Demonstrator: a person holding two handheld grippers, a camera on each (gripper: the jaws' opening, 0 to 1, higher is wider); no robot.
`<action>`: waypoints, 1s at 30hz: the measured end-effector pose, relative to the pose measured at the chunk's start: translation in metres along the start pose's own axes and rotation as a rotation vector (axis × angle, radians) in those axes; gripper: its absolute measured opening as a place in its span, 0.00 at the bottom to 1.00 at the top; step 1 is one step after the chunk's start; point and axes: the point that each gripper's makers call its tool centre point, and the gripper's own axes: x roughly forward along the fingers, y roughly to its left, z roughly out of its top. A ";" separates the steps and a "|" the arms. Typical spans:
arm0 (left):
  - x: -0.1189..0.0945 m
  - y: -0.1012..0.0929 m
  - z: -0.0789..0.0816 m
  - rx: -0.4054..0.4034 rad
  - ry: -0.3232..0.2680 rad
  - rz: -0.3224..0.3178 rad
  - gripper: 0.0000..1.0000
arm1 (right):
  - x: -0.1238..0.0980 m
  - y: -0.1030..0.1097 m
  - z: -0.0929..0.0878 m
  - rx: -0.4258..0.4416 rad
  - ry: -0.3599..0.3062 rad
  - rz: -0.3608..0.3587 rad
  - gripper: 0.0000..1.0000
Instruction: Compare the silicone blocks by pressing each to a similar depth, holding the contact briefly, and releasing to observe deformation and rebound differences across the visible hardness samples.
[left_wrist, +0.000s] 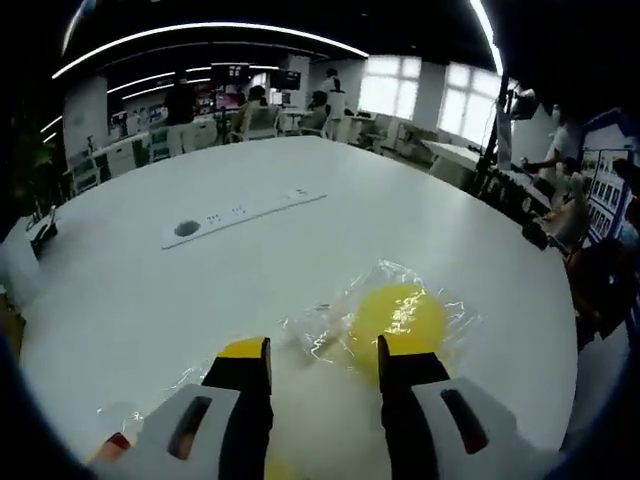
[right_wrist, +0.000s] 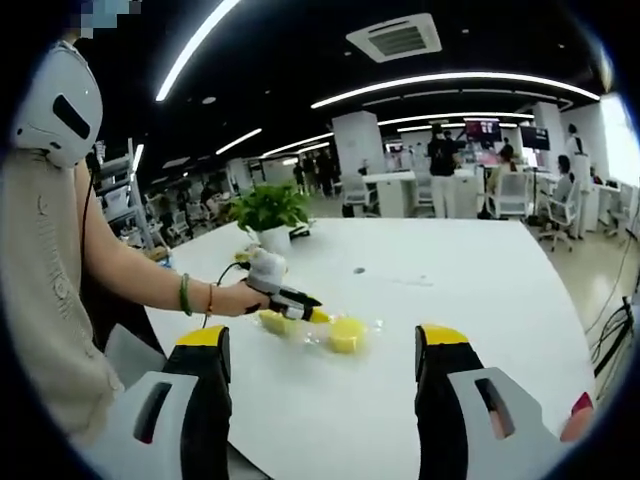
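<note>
The yellow silicone block (left_wrist: 398, 318) lies on the white table (left_wrist: 330, 190), wrapped in a clear crinkled bag (left_wrist: 330, 335). In the left gripper view it sits just beyond your left gripper (left_wrist: 323, 368), more in front of the jaw on the right side of that view than between the two jaws. The fingers are spread apart and pinch nothing.

In the right gripper view you see two yellow blocks side by side, the near block (right_wrist: 346, 333) and a second block (right_wrist: 272, 322) partly behind the left gripper (right_wrist: 310, 314) that your hand (right_wrist: 262, 283) holds over them. Your right gripper (right_wrist: 322, 350) is well apart from them, its fingers wide apart and empty.

The risk, I think, is the bag. The film looks smooth and shiny, so a jaw tip may slide on it and push the block sideways on the slick table instead of pressing it down. Because the block is off-centre to the jaws, an uneven press could tilt it, and the depth would not be comparable.

The blocks look soft and rounded, with a matte yellow surface. The jaw tips are yellow and the jaw bodies black.
</note>
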 end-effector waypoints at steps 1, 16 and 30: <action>-0.005 -0.001 0.002 0.011 -0.005 0.002 0.42 | 0.000 0.002 0.001 -0.005 -0.003 0.005 0.70; -0.094 -0.011 0.022 0.105 -0.088 -0.011 0.52 | 0.010 0.048 0.030 -0.054 -0.040 0.101 0.71; -0.198 -0.033 0.020 0.083 -0.175 -0.021 0.65 | 0.025 0.100 0.029 -0.067 -0.080 0.207 0.72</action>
